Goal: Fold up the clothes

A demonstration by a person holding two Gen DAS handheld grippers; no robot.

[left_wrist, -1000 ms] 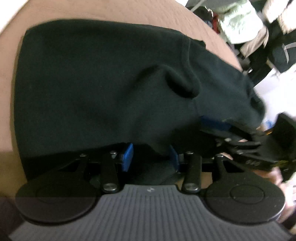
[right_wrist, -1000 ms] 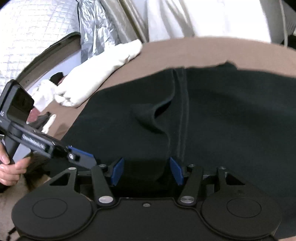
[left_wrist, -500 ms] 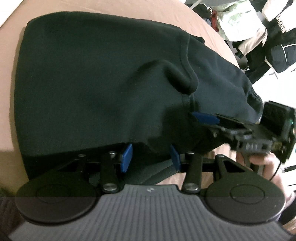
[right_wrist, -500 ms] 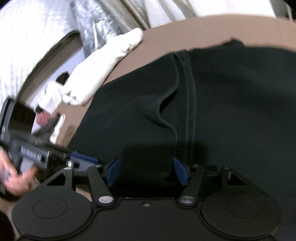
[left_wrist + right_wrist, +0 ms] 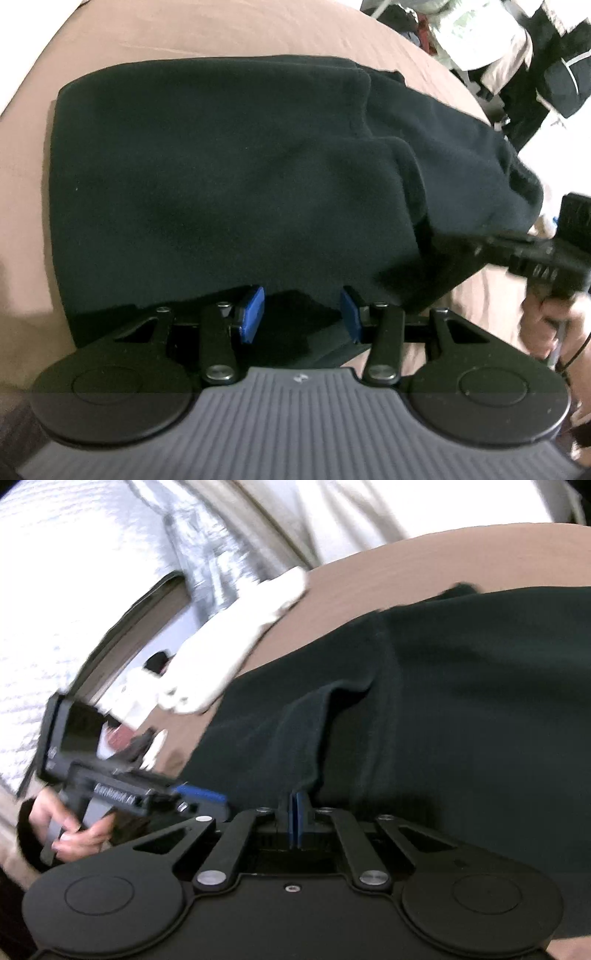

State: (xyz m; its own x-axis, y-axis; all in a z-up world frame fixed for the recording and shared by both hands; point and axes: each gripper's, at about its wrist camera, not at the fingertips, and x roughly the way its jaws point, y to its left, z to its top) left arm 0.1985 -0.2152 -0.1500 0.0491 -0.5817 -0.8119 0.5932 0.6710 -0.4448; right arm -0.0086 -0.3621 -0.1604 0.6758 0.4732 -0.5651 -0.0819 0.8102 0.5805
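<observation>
Brown bedding bears a black garment lying crosswise; right gripper fingers just clamped its fold, left gripper fingers parted.

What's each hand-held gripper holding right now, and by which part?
Right hand-held gripper has just closed on a raised fold at the black fleece garment's near edge. Left hand-held gripper stands open, gripping nothing.

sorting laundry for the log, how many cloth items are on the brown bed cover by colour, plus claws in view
Black fleece garment: 1
White cloth bundle at the edge of the brown bed cover: 1
Claws: 2, the left claw and the right claw
Total: 4
</observation>
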